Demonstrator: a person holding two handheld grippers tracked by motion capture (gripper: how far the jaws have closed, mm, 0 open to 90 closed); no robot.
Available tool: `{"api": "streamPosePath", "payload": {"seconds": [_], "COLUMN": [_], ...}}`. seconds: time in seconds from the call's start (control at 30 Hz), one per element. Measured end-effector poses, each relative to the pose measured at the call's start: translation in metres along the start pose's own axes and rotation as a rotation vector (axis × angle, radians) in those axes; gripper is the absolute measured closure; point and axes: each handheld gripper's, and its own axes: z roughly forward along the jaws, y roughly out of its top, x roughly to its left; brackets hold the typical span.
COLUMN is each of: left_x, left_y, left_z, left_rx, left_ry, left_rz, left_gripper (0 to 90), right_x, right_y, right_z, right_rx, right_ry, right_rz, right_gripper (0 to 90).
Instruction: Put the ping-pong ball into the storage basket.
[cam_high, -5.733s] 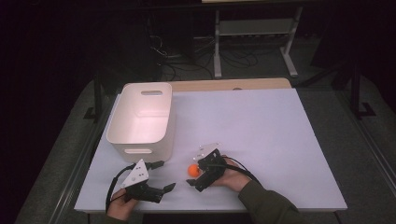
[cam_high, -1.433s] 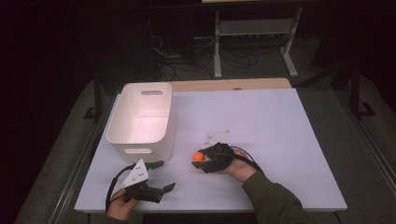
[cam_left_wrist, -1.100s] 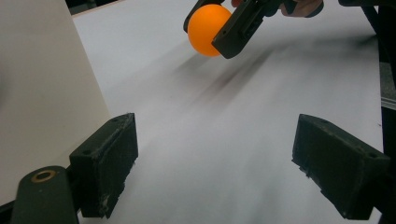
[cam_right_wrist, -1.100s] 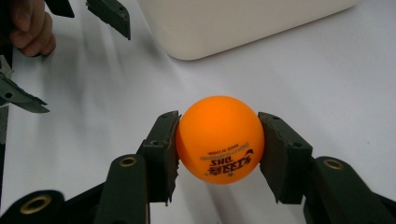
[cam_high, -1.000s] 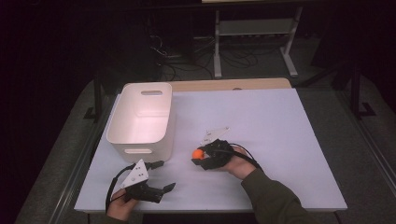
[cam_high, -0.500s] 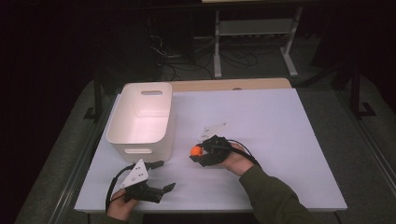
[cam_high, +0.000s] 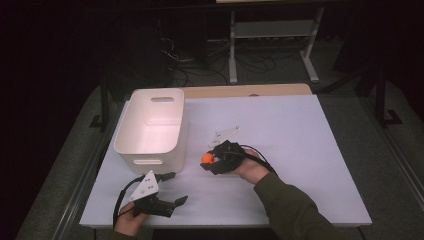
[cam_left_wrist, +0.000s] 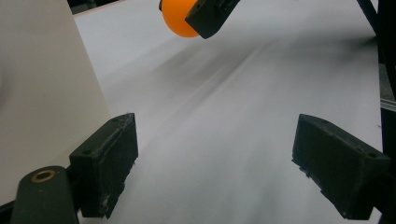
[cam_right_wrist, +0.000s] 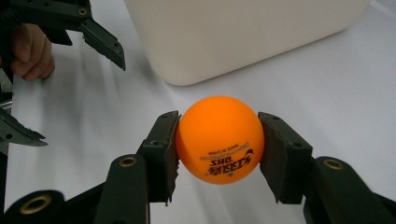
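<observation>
A white table top (cam_high: 300, 130) lies under both grippers and spreads well beyond them. A wooden strip (cam_high: 245, 90) borders its far edge, away from the grippers. Farther off than the grippers, on the dark floor, stands a pale metal rack (cam_high: 272, 37), with a tangle of cables (cam_high: 195, 60) beside it.

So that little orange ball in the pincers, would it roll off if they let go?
Probably: the orange ball is smooth and round, and the table looks flat. It resembles a printed ping-pong ball, so likely light and hollow. The right gripper touches only its sides, so it might slip.
</observation>
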Motion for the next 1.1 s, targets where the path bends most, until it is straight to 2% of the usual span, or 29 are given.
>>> {"api": "streamPosePath", "payload": {"seconds": [1.1], "left_x": [0.0], "left_y": [0.0], "left_z": [0.0], "left_rx": [0.003], "left_ry": [-0.001], "left_rz": [0.001], "left_gripper": [14.2], "right_x": [-0.003], "right_y": [0.024], "right_z": [-0.014], "right_rx": [-0.024], "right_ry": [0.02], "right_rz": [-0.009], "right_gripper": [49.7]}}
